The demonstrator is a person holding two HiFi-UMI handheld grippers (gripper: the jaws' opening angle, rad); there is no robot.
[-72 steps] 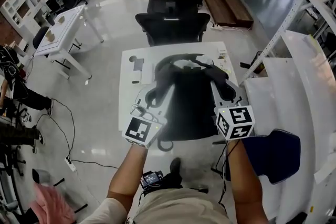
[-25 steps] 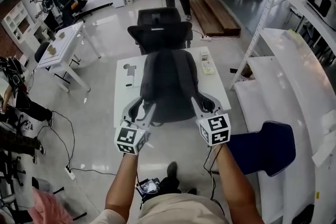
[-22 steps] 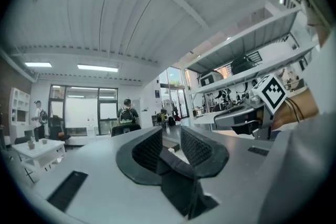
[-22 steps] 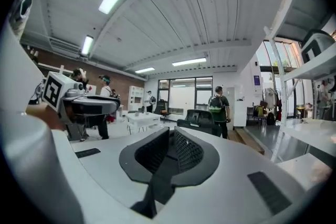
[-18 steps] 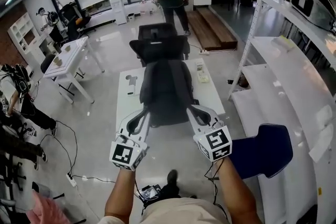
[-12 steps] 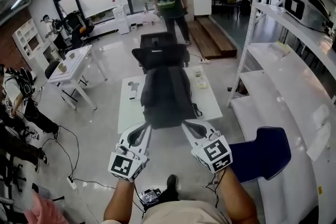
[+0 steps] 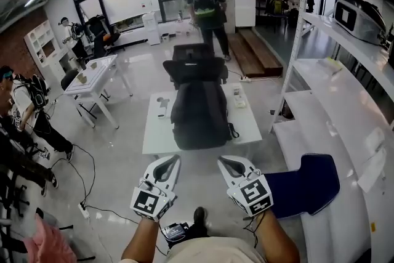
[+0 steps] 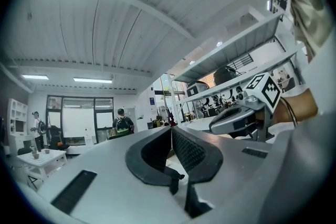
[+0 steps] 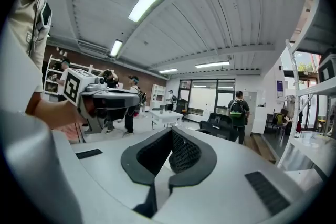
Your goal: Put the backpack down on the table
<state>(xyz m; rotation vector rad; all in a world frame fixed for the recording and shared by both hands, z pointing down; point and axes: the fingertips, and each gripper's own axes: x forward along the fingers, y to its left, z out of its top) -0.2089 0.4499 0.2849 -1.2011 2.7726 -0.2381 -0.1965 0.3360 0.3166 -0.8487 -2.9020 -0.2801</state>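
The white table (image 7: 247, 127) carries the black backpack (image 7: 198, 114), which lies flat along the table's middle, its length running from 12 o'clock, where an office chair (image 7: 195, 68) stands, to 6 o'clock, where its lower end reaches the near edge. A loose strap pokes out at the pack's 4 o'clock. By the look of things the task is done: the backpack rests on the table under its own weight, nothing is holding it, and no step appears to be left.

Both tools hang in the air well apart from the table, off its 6 o'clock edge above the floor. The left hand-held gripper (image 7: 172, 160), at about 7 o'clock from the pack, has its jaws pressed together with nothing between them; its own view shows only the room beyond the meeting pads. The right hand-held gripper (image 7: 224, 161), at about 5 o'clock, is likewise clenched and empty, touching neither backpack nor table.
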